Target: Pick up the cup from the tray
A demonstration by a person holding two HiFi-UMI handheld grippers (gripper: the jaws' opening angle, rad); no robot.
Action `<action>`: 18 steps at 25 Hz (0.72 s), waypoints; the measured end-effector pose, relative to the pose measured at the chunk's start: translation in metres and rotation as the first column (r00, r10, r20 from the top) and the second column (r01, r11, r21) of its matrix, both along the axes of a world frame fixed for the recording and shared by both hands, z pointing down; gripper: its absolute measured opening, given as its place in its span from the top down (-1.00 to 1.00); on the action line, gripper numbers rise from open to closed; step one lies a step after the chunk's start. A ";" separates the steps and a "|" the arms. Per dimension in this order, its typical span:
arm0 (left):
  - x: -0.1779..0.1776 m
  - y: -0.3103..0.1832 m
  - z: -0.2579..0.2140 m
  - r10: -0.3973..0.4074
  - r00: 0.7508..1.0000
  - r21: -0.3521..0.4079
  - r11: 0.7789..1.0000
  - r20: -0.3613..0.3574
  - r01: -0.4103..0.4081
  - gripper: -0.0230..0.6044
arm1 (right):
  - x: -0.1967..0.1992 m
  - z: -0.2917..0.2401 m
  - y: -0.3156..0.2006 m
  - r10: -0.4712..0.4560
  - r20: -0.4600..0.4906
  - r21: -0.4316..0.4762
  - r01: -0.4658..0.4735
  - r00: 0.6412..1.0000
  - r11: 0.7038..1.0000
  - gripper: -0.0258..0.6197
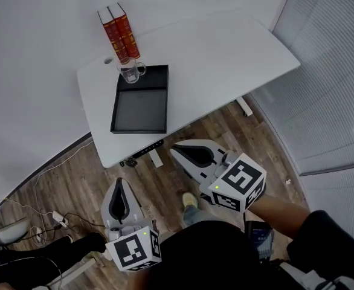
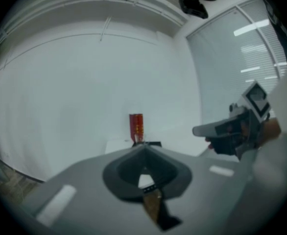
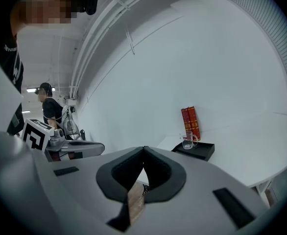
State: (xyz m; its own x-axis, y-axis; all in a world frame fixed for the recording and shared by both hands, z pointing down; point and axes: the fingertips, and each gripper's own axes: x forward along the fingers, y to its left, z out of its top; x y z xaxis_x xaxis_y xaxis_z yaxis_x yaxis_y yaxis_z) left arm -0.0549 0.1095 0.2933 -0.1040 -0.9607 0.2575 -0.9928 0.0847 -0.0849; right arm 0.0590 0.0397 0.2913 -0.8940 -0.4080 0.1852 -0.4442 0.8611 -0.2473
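The cup [image 1: 130, 70], a clear glass one with its handle to the right, stands upright in the far left corner of the black tray [image 1: 139, 130]. The tray lies on the left part of a white table [image 1: 225, 65]. Just beyond the cup, two red books [image 1: 119, 32] stand side by side on the table's far edge.

Both grippers hang over the wood floor [image 1: 74, 180] on the near side of the table, well apart from the tray and touching nothing. The left gripper [image 1: 120, 183] is lower and nearer, and its jaws are closed tip to tip with nothing between them. The right gripper [image 1: 176, 151] is a little farther forward, with its tips close to the table's near edge. Its jaws are also together and empty. Each points towards the table, tilted slightly down.

White blinds [image 1: 334, 71] cover the right side of the room. Far off to the left in the right gripper view, a person [image 3: 48, 104] in dark clothes stands by some equipment.
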 end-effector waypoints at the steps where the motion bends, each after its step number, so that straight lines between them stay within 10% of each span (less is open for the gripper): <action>1: 0.000 -0.002 0.000 -0.003 1.000 -0.002 1.000 0.002 0.003 0.92 | 0.000 0.000 -0.003 -0.003 0.004 0.000 0.003 1.000 1.000 0.88; 18: -0.006 0.005 -0.019 -0.060 0.998 0.040 0.997 0.037 0.058 0.92 | 0.006 -0.011 -0.007 -0.014 0.057 0.019 0.013 0.998 1.000 0.88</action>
State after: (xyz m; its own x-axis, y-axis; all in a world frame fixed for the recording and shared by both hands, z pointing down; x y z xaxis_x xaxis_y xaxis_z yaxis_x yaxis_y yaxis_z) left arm -0.0614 0.1147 0.2746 -0.1700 -0.9618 0.2144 -0.9820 0.1472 -0.1183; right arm 0.0645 0.0329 0.2807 -0.9082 -0.3988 0.1267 -0.4184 0.8715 -0.2559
